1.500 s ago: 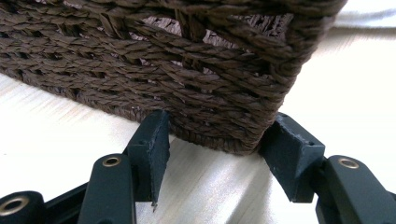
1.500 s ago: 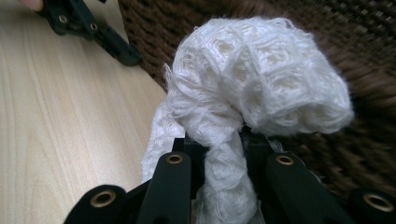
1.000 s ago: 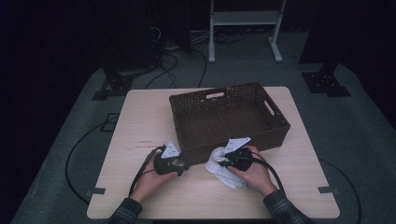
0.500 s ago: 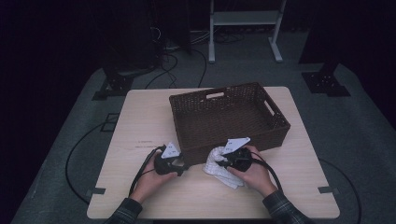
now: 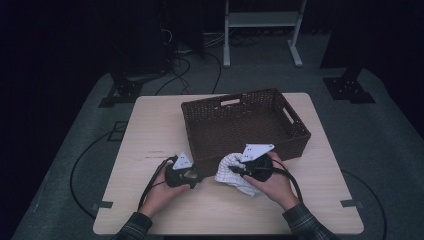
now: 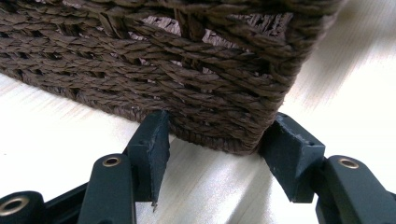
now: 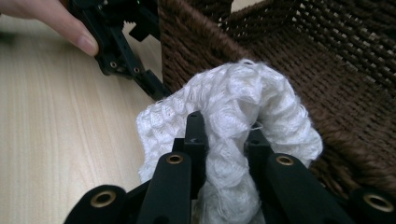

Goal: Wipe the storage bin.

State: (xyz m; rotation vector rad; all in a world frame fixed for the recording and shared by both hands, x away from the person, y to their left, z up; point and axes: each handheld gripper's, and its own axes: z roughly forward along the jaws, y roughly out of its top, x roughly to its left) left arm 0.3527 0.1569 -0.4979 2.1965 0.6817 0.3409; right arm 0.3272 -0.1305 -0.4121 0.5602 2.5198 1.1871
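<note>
Pale wood table (image 5: 150, 125) under me, my right gripper (image 7: 223, 140) pinches the white cloth (image 7: 233, 107) just beside the wicker basket (image 5: 245, 125), ready to lift it in (I judge), while my left gripper (image 6: 215, 144), jaws wide, brackets the basket's near corner to steady it.

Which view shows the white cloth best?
The right gripper view: the cloth sits bunched between the right gripper's jaws, weave clear. The high view shows it small beside the basket.
</note>
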